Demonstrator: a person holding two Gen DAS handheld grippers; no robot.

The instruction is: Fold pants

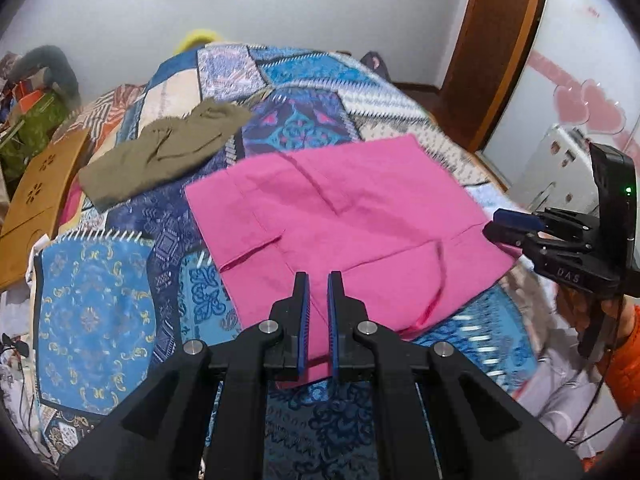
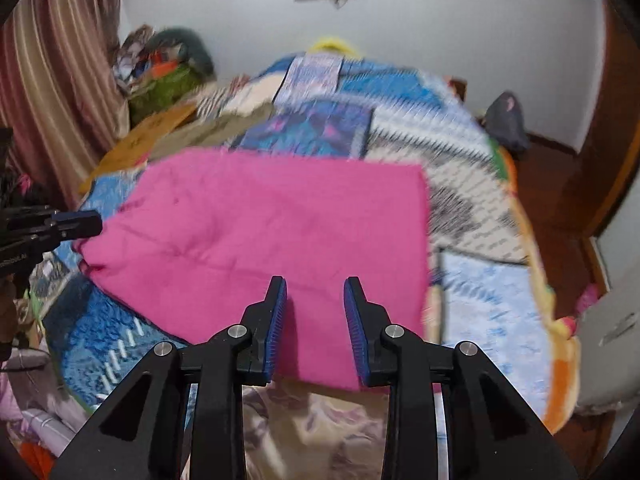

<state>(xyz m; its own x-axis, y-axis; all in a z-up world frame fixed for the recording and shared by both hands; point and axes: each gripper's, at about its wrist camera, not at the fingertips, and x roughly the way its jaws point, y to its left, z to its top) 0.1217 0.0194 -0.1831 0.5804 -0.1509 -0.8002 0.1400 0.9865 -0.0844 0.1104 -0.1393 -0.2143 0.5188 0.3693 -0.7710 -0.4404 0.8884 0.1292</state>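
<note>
Now the bright pink cotton pants (image 1: 340, 224), folded into a flat rectangle, lie on the blue patchwork quilt (image 1: 96, 320). Left gripper (image 1: 318, 280) hovers above their near edge, fingers narrowly parted, grasping nothing; right gripper (image 2: 316, 284) likewise, fingers spread wider.

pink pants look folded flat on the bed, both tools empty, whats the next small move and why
Probably lower the left tool onto the near edge of the pink pants and close. Its narrow gap holds nothing, the right tool is open, and the pants could take another fold.
</note>
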